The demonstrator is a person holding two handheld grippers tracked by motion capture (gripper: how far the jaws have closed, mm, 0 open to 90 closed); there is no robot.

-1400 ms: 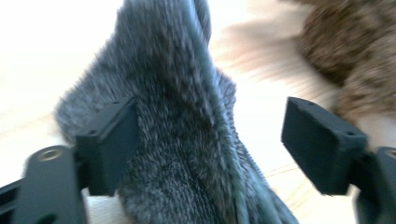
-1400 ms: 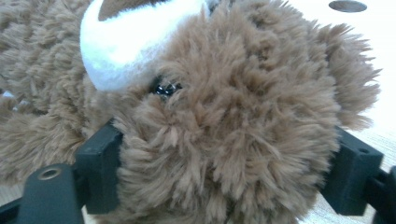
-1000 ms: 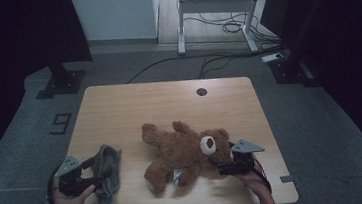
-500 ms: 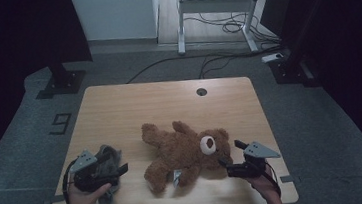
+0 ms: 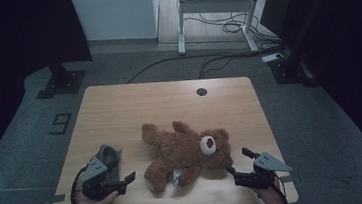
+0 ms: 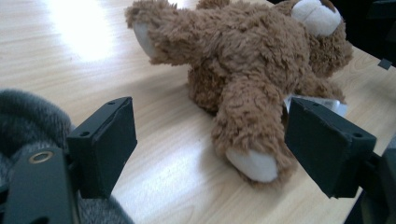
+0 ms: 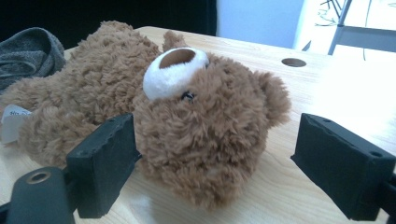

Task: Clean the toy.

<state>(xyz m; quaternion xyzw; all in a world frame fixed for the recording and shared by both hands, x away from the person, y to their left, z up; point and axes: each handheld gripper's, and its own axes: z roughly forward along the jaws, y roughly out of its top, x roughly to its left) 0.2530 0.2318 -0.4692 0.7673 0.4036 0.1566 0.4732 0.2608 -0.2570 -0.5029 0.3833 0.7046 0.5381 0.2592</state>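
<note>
A brown teddy bear (image 5: pixel 186 151) lies on its back in the middle of the wooden table (image 5: pixel 169 103), head to the right. My left gripper (image 5: pixel 124 180) is near the front left edge, open, pointing at the bear's leg (image 6: pixel 243 140). A grey knitted cloth (image 5: pixel 108 155) lies just behind it. At the front right, my right gripper (image 5: pixel 236 160) points at the bear's head (image 7: pixel 196 116). Its jaws have just been closing a little but stand wide, with the head just ahead of the pads and untouched.
A round cable hole (image 5: pixel 201 91) sits near the table's far edge. A white tag (image 5: pixel 176 177) sticks out under the bear. Beyond the table are a desk frame (image 5: pixel 215 13) with cables on the floor and dark stands on both sides.
My left gripper has moved right, off the grey cloth and toward the bear's leg. My right gripper has shifted right, a little away from the bear's head.
</note>
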